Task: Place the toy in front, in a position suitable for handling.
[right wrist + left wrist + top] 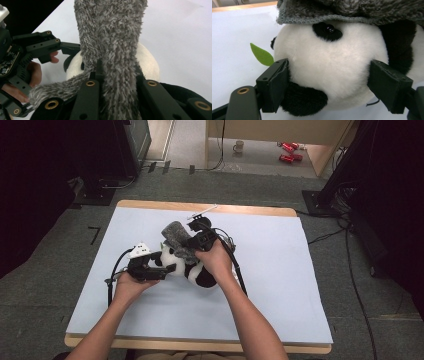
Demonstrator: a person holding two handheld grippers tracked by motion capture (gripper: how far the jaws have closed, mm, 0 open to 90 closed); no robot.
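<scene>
On the pale blue table cover [280, 285] a plush panda [192, 269] lay near the middle, a little toward the person's side, with a grey fuzzy hat [176, 236] over its head. In the high view the left gripper [159, 268] came in level from the left and met the toy at its head, while the right gripper [196, 241] sat just above and behind the panda, at the hat. The left gripper view showed the panda's white head [329, 67] between the two black jaws, one pad beside each cheek; the jaws stood wide apart, and whether the pads pressed into the plush or merely bracketed it could not be told from the fur alone, though the toy looked unsqueezed. A green felt leaf [262, 55] stuck out just beside the left-hand pad, and the hat's knitted rim [342, 18] ran across the head directly above the black eye patch. In the right gripper view the jaws were drawn together on a fold of the grey hat [112, 50], which rose straight up from between them, with the white head [147, 62] showing behind it. The left gripper [65, 47] and the fingers of the hand that held it lay off to the left in that view, close against the head.
</scene>
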